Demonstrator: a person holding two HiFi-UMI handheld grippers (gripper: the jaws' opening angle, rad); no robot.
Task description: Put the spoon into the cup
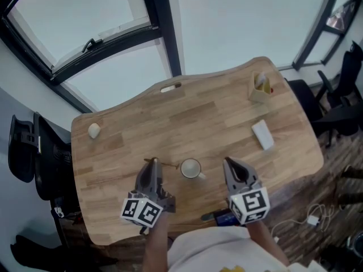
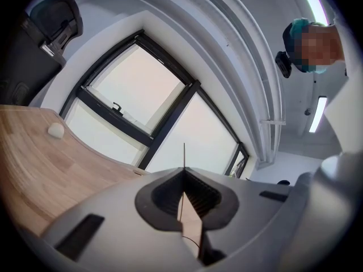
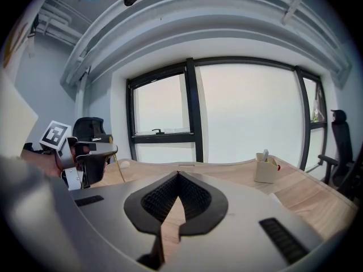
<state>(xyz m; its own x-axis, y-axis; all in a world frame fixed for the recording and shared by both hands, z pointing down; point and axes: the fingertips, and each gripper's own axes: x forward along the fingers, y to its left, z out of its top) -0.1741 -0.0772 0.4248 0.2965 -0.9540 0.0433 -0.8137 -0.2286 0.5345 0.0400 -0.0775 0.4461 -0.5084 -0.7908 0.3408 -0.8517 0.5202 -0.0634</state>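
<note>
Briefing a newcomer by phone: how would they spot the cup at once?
Find the wooden table below the windows. Toward its near edge, between the left gripper and right gripper, stands the cup: white, round and open-topped, unlike the flat white block.

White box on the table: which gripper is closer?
Right. The right gripper is just below-left of the white box; the left gripper sits beyond the cup, farther left.

No words, numbers, brand names or signs can be read anywhere. The only printed marks are black-and-white square patterns on the marker cube of the left tongs and the marker cube of the right tongs.
</note>
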